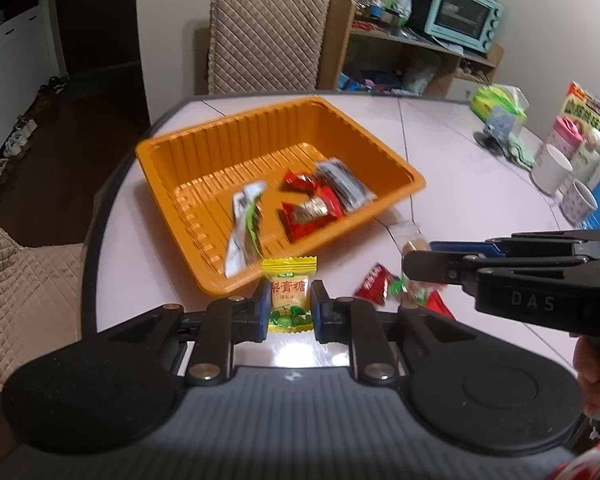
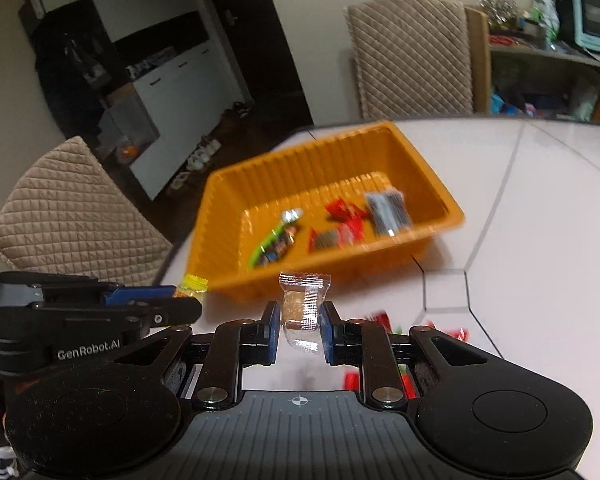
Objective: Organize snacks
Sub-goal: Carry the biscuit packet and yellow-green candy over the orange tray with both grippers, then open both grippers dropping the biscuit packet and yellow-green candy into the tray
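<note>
Both hands are mid-carry. The left gripper (image 1: 290,306) clamps a yellow candy (image 1: 290,300), the right gripper (image 2: 300,326) a clear-wrapped sweet (image 2: 303,306), both just short of the orange tray (image 1: 172,148). Next comes lifting over its near wall and releasing (several snacks already inside). Only the left view shows the red candies (image 1: 374,290) loose on the counter (image 1: 460,200) sharply.

quilted chair (image 1: 266,36), teal oven (image 1: 464,14), mugs (image 1: 552,170)

The orange tray (image 1: 172,152) sat mid-frame w/ open room in its upper-left half; snack packs (image 1: 304,200) filled its right side. Bare table (image 1: 460,184) lay right of it. Cups (image 1: 552,168) crowded the far right edge. Loose red candies (image 1: 374,290) lay near the bottom.
</note>
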`<action>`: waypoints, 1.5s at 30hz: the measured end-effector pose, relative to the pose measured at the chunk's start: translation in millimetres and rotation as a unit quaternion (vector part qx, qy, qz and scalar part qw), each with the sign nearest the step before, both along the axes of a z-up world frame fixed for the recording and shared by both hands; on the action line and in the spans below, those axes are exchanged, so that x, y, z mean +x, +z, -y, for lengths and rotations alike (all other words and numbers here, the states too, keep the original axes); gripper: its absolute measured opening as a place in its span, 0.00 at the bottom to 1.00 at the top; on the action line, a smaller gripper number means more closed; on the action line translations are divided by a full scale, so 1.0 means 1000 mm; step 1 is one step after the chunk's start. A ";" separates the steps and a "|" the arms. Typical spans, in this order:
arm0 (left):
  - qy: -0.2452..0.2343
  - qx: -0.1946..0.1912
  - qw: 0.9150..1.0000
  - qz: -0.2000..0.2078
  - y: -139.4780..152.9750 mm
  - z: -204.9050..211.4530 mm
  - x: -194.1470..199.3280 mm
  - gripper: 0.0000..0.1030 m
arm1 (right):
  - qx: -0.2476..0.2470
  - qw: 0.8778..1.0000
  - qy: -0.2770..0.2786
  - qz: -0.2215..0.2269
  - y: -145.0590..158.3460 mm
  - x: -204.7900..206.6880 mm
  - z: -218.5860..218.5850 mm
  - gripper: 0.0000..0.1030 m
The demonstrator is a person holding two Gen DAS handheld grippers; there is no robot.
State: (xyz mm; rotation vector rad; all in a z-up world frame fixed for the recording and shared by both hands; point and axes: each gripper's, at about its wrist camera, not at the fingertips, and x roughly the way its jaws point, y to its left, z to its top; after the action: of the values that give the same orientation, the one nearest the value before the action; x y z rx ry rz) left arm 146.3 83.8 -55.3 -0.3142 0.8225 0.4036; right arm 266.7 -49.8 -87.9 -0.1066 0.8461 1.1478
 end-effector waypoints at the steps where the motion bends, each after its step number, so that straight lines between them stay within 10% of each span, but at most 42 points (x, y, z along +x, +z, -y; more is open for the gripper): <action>1: 0.004 0.000 1.000 0.002 0.001 -0.003 0.001 0.17 | 0.004 1.000 0.003 0.003 0.002 0.001 -0.005 0.21; 45: 0.053 0.014 0.998 -0.041 -0.045 -0.138 0.109 0.18 | -0.004 1.000 0.005 -0.001 -0.053 0.106 -0.169 0.21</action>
State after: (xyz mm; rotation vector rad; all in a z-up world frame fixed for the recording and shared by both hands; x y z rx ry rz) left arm 255.5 222.2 -100.1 -0.3190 0.8816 0.5296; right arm 372.6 119.1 -140.9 -0.1165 0.8519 1.1536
